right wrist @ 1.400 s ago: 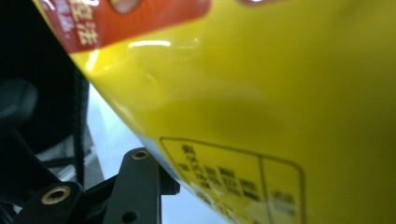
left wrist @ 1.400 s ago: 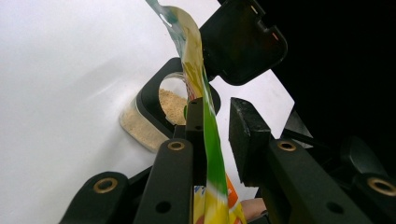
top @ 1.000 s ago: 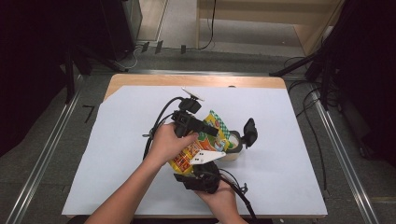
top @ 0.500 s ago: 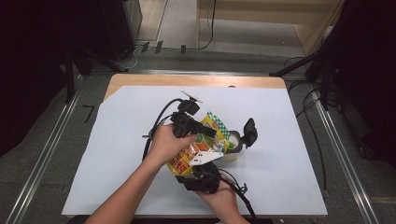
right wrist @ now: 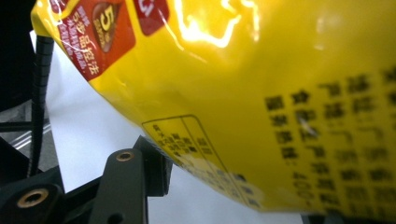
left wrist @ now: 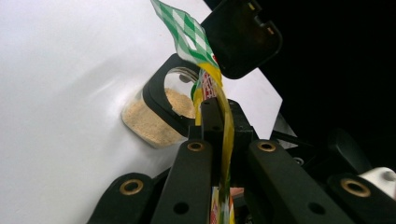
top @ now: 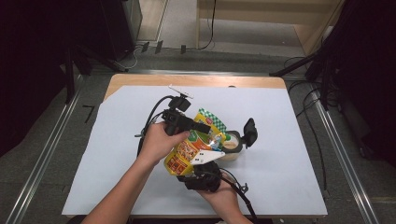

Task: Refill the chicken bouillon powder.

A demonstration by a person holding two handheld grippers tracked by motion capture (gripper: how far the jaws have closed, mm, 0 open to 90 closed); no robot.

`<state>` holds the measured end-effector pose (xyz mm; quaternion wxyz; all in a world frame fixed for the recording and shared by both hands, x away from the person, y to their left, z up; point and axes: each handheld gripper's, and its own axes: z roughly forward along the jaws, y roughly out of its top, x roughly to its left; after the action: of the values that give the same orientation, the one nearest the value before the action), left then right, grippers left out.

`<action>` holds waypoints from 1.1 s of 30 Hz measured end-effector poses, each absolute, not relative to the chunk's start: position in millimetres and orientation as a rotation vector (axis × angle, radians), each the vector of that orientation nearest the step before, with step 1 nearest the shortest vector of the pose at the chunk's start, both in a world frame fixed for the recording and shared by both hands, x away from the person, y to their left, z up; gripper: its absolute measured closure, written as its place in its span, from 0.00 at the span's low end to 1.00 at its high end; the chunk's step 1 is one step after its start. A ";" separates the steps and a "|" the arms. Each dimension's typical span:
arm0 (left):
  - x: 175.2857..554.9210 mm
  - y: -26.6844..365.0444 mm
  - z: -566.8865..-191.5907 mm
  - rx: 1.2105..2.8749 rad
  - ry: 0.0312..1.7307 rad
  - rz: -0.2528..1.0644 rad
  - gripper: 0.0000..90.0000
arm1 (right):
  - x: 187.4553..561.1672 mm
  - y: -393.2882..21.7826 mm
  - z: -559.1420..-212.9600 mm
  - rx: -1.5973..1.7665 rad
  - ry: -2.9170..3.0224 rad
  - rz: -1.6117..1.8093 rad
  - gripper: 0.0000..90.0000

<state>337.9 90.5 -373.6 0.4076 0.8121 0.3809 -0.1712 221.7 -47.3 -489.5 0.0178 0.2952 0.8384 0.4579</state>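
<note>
High view: the left gripper [top: 183,122] has its jaws clamped flat on the pouch [top: 196,144] near its green-checked top, and the pouch's long axis slants from lower left up to upper right, its mouth over the jar [top: 231,145]. Left gripper view puts that jar [left wrist: 159,116], partly filled with tan granules, just past the jaws, its black lid [left wrist: 240,35] flipped open. Below the pouch, the right gripper [top: 203,179] has jaws half open, just widening, the pouch bottom [right wrist: 243,93] between them, unpinched. Everything sits on the white worktop [top: 289,140].
</note>
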 end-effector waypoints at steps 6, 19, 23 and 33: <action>335.4 97.4 -368.1 2.018 0.927 -0.446 1.00 | 223.1 -49.1 -488.0 0.902 2.594 1.426 0.55; 335.0 121.7 -354.1 1.944 0.941 -0.429 1.00 | 229.6 -60.6 -482.3 0.954 2.536 1.481 0.52; 336.7 129.9 -351.8 1.899 0.933 -0.453 1.00 | 232.5 -65.6 -481.3 0.974 2.515 1.493 0.51; 335.0 146.9 -339.0 1.864 0.939 -0.380 1.00 | 236.3 -72.9 -479.6 1.007 2.509 1.493 0.51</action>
<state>335.0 146.9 -339.0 0.4882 0.7668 0.3864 -0.1563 236.3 -72.9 -479.6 0.0267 0.3259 0.8120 0.4834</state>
